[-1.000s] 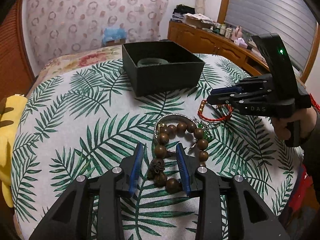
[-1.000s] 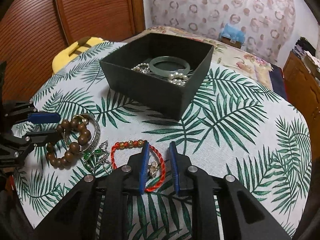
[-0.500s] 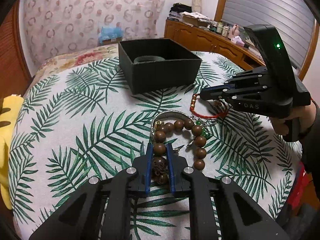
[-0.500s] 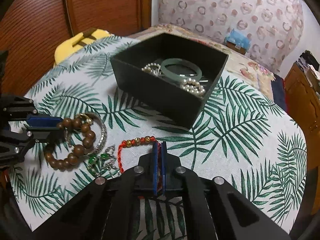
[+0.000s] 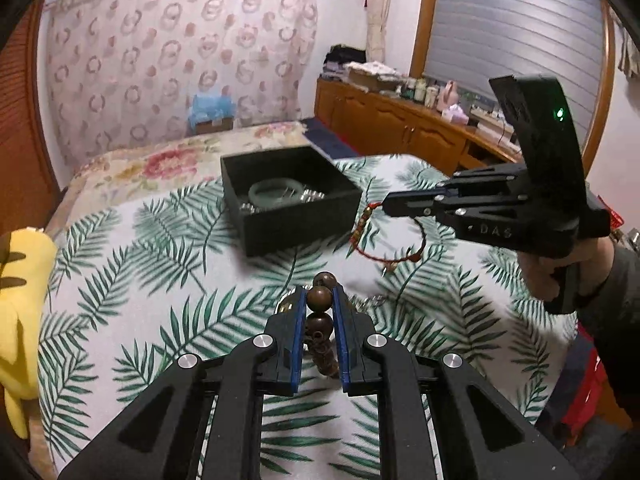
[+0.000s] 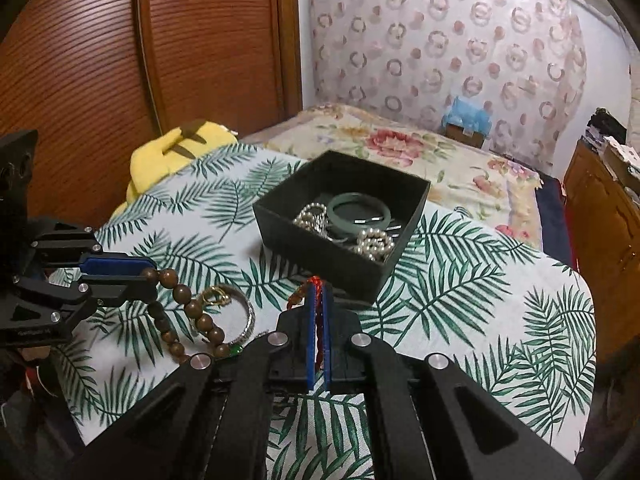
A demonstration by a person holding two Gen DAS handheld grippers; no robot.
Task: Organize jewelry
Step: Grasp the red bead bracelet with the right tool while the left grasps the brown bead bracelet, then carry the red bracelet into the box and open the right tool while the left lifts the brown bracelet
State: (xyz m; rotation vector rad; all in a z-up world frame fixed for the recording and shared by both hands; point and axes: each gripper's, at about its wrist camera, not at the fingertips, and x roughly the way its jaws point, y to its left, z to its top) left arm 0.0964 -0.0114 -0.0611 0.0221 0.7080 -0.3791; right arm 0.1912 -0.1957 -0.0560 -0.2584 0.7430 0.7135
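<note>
The left gripper (image 5: 319,307) has its fingers closed on the brown bead bracelet (image 6: 188,307). One big bead sits between the fingers, and the rest of the beads hang down toward the worktop (image 6: 480,280). The right gripper (image 6: 318,312) has its fingers shut tight on the red string bracelet (image 5: 384,240), which dangles in a loop below the fingers. The black box (image 6: 404,224) waits just ahead of the right fingers, with a green bangle (image 6: 358,209) and pearl pieces already inside.

The round bead could roll out of the left fingers. The hanging beads might also catch the silver bangle (image 6: 248,318) lying under them and drag it along. The thin red string could swing and land outside the box.
</note>
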